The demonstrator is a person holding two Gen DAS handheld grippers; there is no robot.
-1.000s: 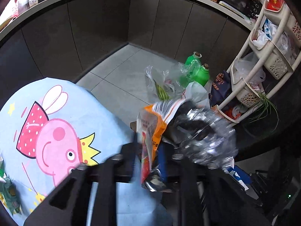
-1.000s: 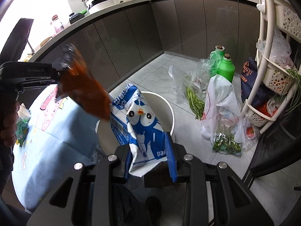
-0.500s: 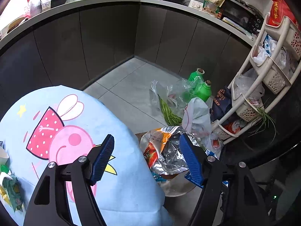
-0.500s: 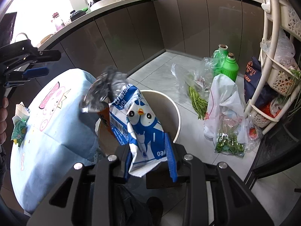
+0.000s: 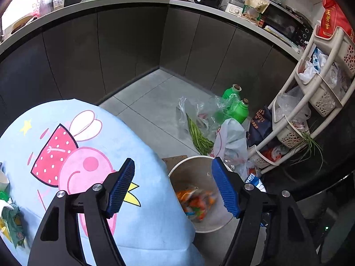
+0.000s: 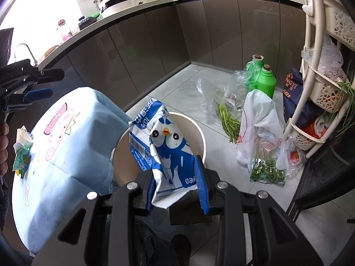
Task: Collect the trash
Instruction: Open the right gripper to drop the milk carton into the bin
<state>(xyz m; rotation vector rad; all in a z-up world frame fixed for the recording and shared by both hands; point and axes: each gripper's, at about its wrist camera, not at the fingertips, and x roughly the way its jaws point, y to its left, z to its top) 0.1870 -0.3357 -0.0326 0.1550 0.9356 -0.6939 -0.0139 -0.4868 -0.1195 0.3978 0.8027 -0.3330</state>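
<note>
My left gripper [image 5: 173,188] is open and empty, above the table edge and the white bin [image 5: 177,168]. An orange snack wrapper [image 5: 196,202] lies blurred inside the bin. My right gripper [image 6: 177,179] is shut on a blue and white penguin wrapper [image 6: 164,141], held over the near side of the bin [image 6: 200,133]. The left gripper [image 6: 33,86] also shows in the right wrist view at far left. More wrappers lie on the table's left edge [image 5: 11,223], also seen in the right wrist view [image 6: 21,155].
A round table with a light blue cartoon cloth [image 5: 66,155] stands left of the bin. Green bottles [image 5: 240,110], plastic bags with greens [image 5: 199,137] and a white bag [image 6: 259,119] sit on the floor. A cream basket rack [image 5: 310,93] stands right. Dark cabinets run behind.
My left gripper opened and let go of the orange wrapper, which dropped into the bin; the gripper rose. The right gripper kept holding the penguin wrapper, nearly still.
</note>
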